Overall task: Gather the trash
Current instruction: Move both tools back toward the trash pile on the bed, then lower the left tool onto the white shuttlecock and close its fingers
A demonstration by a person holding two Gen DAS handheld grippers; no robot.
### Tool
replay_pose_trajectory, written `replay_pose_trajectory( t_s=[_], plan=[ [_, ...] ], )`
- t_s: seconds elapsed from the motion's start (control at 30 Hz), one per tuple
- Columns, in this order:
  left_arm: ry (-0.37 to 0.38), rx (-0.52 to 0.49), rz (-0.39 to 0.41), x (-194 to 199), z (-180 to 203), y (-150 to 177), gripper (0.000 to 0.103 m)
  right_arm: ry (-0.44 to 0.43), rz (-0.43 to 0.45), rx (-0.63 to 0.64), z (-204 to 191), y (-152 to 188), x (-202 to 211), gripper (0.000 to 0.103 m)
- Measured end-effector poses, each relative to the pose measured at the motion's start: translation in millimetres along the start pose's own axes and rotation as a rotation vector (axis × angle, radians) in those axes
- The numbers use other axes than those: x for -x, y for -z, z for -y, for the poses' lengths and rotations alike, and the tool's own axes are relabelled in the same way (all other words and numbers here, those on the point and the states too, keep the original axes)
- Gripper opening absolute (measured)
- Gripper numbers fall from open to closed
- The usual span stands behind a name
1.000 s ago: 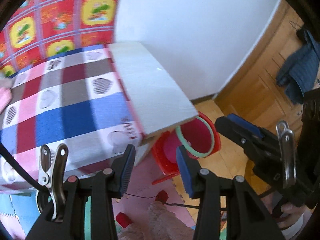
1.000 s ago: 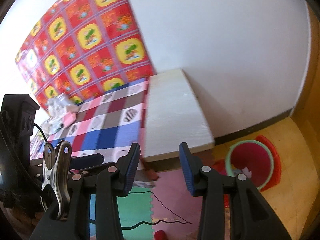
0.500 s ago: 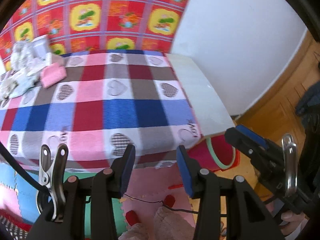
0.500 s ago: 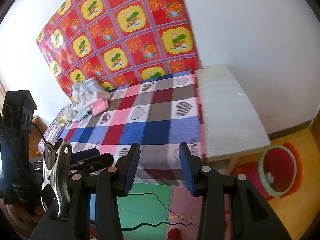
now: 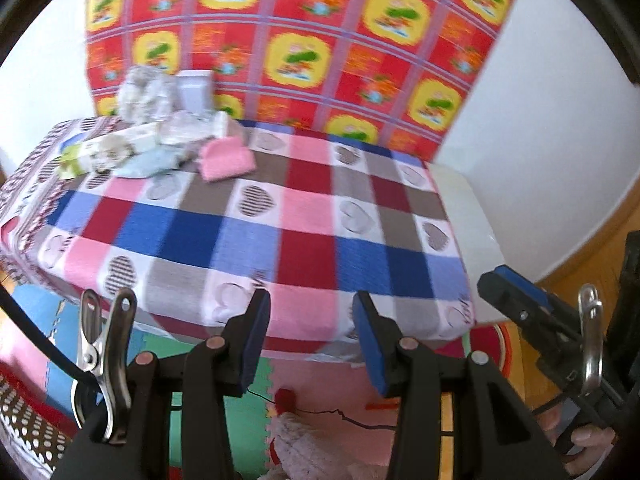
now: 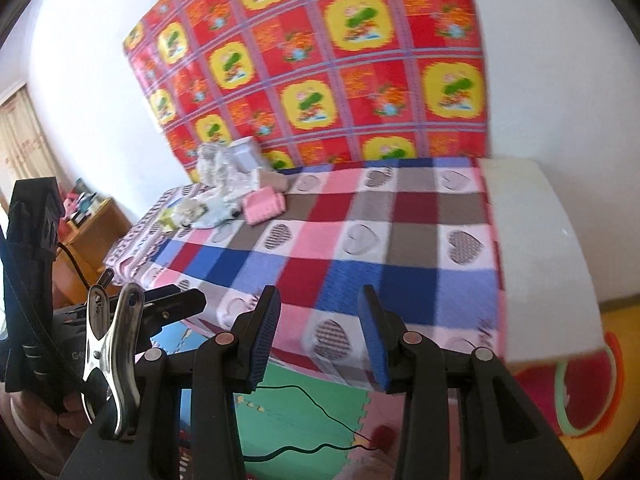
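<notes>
The left gripper (image 5: 310, 340) is seen with its blue-padded jaws spread and nothing between them, and the right gripper (image 6: 320, 334) is held likewise, parted and empty, both raised above the near edge of the checked blanket (image 5: 256, 236) that covers the table. Beyond the fingertips a wide stretch of bare blanket is crossed before any trash is reached. The trash pile (image 5: 160, 128) is gathered at the far left corner of the table, against the red patterned wall cloth (image 5: 320, 40), well apart from both grippers. It appears to be made up of crumpled clear plastic wrapping (image 5: 146, 94), pale paper or tissue, a flat carton (image 5: 104, 152) with green print and a small white box (image 5: 194, 90); a folded pink cloth (image 5: 226, 158) lies just beside it — whether that counts as trash cannot be told. All of it is judged to be light and soft. The wrappers would crush and spring back, and thin film is likely to slip between smooth pads, so a bunched fold or a crumpled ridge should be pinched rather than a flat face. The carton would be better taken across a thin edge, the box across its narrower sides. At the right end of the table, on the floor, a red bin with a green rim (image 6: 588, 396) is partly hidden under the white tabletop (image 6: 536, 248) — the likely place for whatever is collected.
</notes>
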State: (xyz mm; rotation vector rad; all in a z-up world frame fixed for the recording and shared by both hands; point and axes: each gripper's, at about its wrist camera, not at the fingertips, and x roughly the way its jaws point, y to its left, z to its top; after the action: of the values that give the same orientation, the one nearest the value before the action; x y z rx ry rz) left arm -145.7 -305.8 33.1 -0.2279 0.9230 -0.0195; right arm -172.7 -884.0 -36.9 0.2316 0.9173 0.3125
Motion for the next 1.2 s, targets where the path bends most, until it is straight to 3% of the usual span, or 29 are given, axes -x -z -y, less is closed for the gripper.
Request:
replay_pose_trajectory(
  t_s=[0.57, 1.2],
  plan=[
    [-0.129, 0.134, 0.024, -13.8, -96.3, -54.0, 0.044, -0.147, -0.059, 0.091, -60.3, -56.5, -99.2, 0.041],
    [-0.189, 0.178, 0.006, -51.8, -162.6, -99.8, 0.044, -0.163, -0.131, 0.126, -90.1, -97.6, -187.0, 0.041]
  ],
)
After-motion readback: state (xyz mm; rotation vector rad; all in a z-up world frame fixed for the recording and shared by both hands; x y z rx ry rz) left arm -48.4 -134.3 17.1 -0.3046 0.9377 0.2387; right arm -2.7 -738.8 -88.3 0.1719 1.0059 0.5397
